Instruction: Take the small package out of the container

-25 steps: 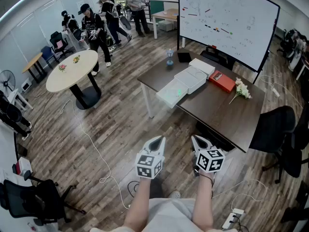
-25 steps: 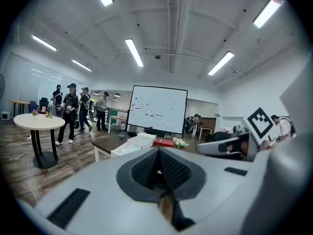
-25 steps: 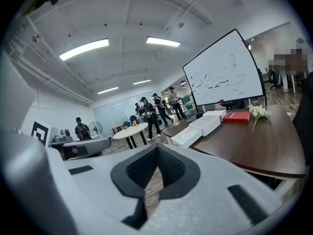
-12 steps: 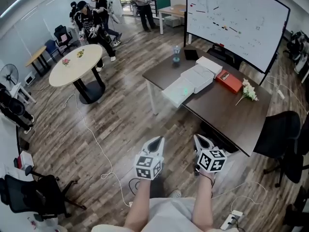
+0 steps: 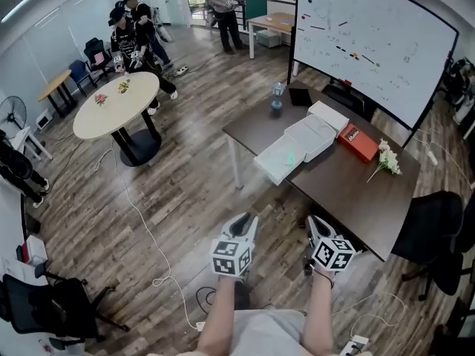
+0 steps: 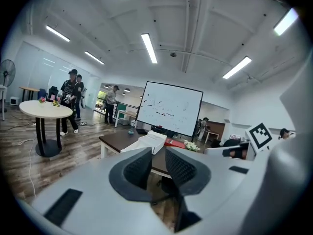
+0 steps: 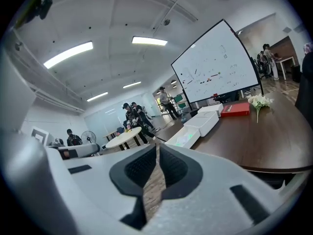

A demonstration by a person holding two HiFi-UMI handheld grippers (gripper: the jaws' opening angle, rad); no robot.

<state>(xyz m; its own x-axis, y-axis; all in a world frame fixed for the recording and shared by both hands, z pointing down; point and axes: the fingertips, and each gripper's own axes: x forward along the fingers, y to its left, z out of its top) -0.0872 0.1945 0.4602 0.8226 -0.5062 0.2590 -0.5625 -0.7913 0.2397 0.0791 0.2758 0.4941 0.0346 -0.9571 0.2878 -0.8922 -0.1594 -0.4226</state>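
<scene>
Left tongs (image 5: 243,224): lower centre of the head view, over the wood floor (image 5: 185,191); jaws slightly apart and opening, nothing between them (left gripper view (image 6: 157,168)).
Right tongs (image 5: 318,227): just right of the left pair, near the worktop's closest edge but not over it; jaws closed together, empty (right gripper view (image 7: 157,168)).
Worktop (image 5: 338,188): dark brown, right of centre, well apart from both tongs.
Container (image 5: 266,163): white, open, at the worktop's left end; two more white boxes (image 5: 315,133) lined up behind it.
Small package (image 5: 290,157): pale green, lying inside the container; detail too small to tell.
Other items on worktop: red box (image 5: 360,142), white flowers (image 5: 387,159), bottle (image 5: 277,95).
Surroundings: whiteboard (image 5: 371,43) upper right; round table (image 5: 115,106) with people (image 5: 130,28) beside it, upper left.
</scene>
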